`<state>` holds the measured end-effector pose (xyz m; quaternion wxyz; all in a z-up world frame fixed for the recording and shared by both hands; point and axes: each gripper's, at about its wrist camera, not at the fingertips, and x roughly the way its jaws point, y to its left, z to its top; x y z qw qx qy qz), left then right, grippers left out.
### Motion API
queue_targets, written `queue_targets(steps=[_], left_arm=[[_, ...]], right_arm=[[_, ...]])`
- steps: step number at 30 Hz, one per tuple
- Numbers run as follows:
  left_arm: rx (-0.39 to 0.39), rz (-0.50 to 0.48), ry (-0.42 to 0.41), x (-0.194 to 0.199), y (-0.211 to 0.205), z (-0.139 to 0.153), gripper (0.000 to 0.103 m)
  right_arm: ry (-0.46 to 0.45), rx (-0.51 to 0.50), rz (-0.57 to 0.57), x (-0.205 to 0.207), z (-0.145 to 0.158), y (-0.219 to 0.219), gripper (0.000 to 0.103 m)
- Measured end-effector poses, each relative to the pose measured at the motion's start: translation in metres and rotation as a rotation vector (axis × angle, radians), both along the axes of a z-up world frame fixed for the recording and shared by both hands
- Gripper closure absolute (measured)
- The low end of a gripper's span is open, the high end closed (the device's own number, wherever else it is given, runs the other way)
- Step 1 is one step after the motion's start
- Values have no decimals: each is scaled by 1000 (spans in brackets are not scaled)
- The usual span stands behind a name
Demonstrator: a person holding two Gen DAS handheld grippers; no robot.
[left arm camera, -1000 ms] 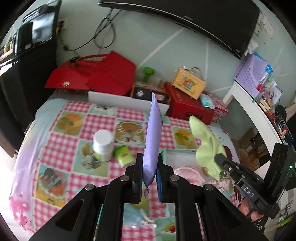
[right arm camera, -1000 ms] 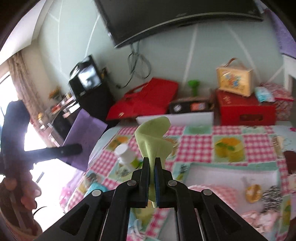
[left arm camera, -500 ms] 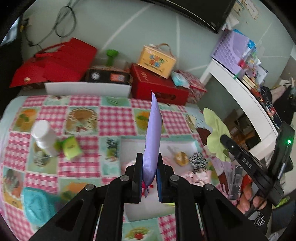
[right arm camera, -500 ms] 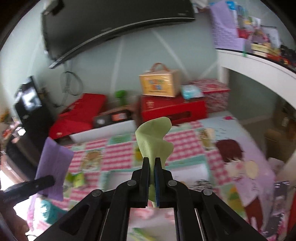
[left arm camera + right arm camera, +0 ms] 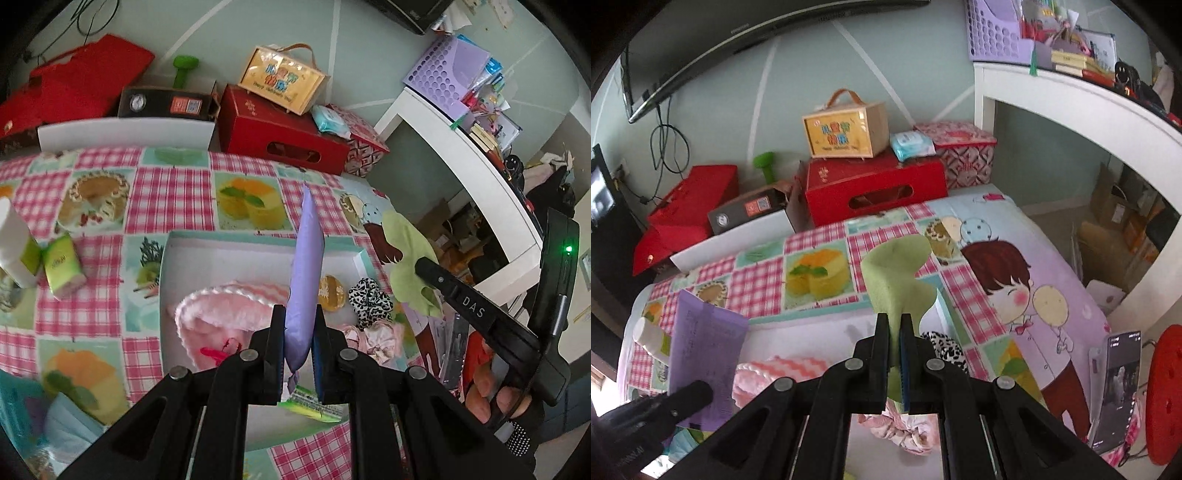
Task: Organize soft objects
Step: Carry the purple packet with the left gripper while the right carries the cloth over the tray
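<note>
Pinching a flat soft purple cloth pouch (image 5: 304, 280) by its bottom end, the left gripper (image 5: 298, 360) is shut tight, while the right gripper (image 5: 894, 363) squeezes a floppy light green felt piece (image 5: 897, 280), both above the white tray (image 5: 221, 247) just below them.

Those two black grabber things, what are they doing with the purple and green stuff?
A person is tidying soft things on a bed. The left gripper is shut on a flat purple pouch, and the right gripper is shut on a green cloth. Both are held up above a shallow white tray that already holds a fluffy pink item, a leopard-print scrunchie and other small things. Neither piece has been put down yet.
</note>
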<state>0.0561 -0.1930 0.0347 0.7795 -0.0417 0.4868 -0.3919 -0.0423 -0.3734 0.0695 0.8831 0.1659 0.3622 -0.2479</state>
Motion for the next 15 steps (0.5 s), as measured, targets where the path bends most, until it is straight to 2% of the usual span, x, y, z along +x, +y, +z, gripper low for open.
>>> queue_targets(steps=[9, 15], left_arm=[[-32, -19, 53, 4, -2, -23, 91], [-71, -36, 144, 10, -1, -42, 91]], right_arm=[[78, -11, 15, 14, -19, 5, 98], [136, -20, 32, 25, -32, 9, 98]])
